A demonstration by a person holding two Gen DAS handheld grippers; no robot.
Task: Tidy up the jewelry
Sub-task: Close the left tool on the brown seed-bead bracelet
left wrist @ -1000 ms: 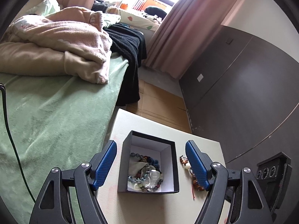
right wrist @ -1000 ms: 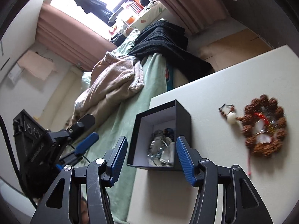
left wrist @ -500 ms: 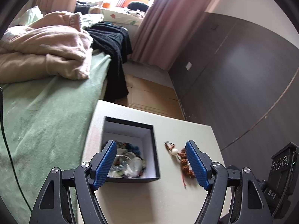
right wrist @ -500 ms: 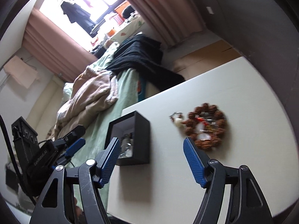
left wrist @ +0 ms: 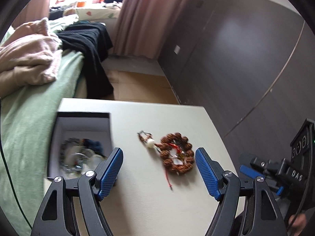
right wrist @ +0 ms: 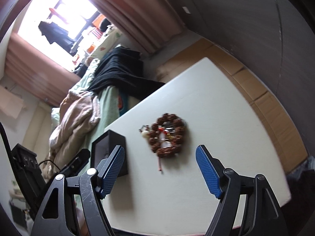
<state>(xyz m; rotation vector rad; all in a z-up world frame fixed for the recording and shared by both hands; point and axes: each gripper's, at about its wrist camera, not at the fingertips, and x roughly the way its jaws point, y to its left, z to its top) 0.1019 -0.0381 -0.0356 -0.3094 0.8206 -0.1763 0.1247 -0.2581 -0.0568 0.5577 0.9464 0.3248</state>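
Note:
A brown beaded bracelet point(left wrist: 176, 157) with a white bead and a red cord lies on the white table point(left wrist: 149, 202). It shows again in the right wrist view as the bracelet point(right wrist: 167, 134). To its left stands a black box point(left wrist: 82, 137) with a white lining, holding several bead strands and jewelry pieces; in the right wrist view the box point(right wrist: 110, 149) is seen side-on. My left gripper point(left wrist: 158, 172) is open above the table, near the bracelet, nothing between its fingers. My right gripper point(right wrist: 159, 169) is open too, short of the bracelet.
A bed with a green sheet point(left wrist: 25, 118), a pink blanket point(left wrist: 25, 59) and black clothing point(left wrist: 88, 39) lies left of the table. A dark panelled wall point(left wrist: 246, 59) runs along the right. Cardboard point(right wrist: 261, 90) covers the floor beyond the table. The other gripper's body point(left wrist: 291, 169) is at far right.
Both grippers swung right, from over the black box toward the brown bracelet. The right gripper's jaws widened. The box has slid to the left of both views.

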